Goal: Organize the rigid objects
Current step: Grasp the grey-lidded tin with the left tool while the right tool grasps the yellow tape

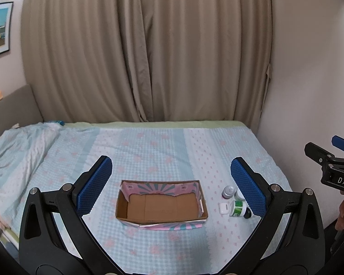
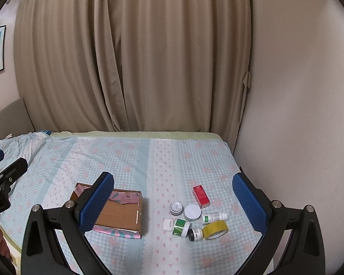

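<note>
While left view hides them, red box [image 2: 201, 196], yellow tape [image 2: 215, 229]

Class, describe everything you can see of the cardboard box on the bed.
The cardboard box is an open, shallow rectangular tray with no lid. Its inside is plain brown card with fold creases and holds nothing. The outer walls carry pink and teal striped print, and printed flaps fold inward along the far wall. It sits flat on the checked bedsheet, left of a cluster of small items, apart from them. No gripper touches it.
</note>
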